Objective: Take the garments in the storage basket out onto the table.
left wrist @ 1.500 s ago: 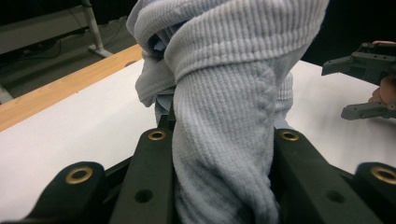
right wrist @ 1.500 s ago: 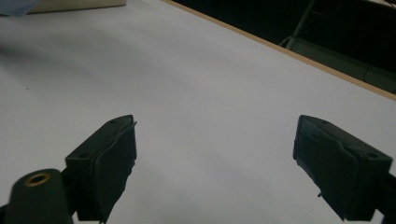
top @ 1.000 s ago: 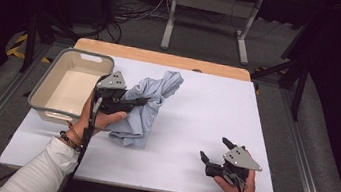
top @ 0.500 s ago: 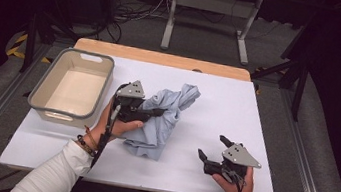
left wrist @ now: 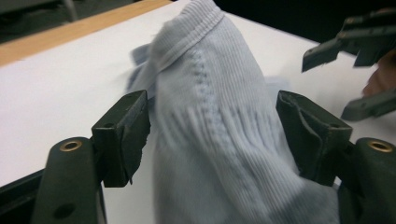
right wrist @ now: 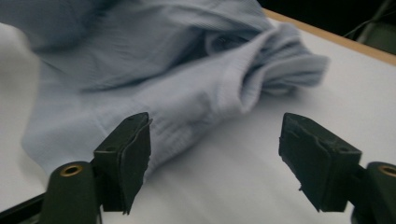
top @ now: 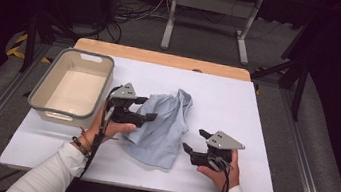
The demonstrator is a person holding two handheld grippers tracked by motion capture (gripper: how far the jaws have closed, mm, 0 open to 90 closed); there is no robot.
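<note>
Lower and flatter than a second ago, the pale blue shirt [top: 161, 127] now lies crumpled on the white desk [top: 238, 100] near its middle, where before it hung bunched up from the left tongs [top: 149, 109], and the right tongs [top: 193, 140] have slid in from the front right corner to just beside the cloth's right edge. The left tongs' jaws have just been opening: in the left gripper view they stand spread with a ribbed fold of the shirt [left wrist: 219, 130] between them, the cloth brushing the right jaw but not squeezed. The right tongs' jaws have just been closing a little, yet the right gripper view shows them wide apart over bare desk, the shirt [right wrist: 177, 84] reaching only to the left jaw (whether it touches is hard to tell through the blur). From above, the left hand [top: 111, 125] rests at the shirt's left side and the right hand [top: 219, 166] near the front edge. A grey-rimmed bin [top: 38, 103] sits at the desk's left end, apart from the shirt. The left gripper view also catches the right tongs [left wrist: 355, 70] beyond the fold.
</note>
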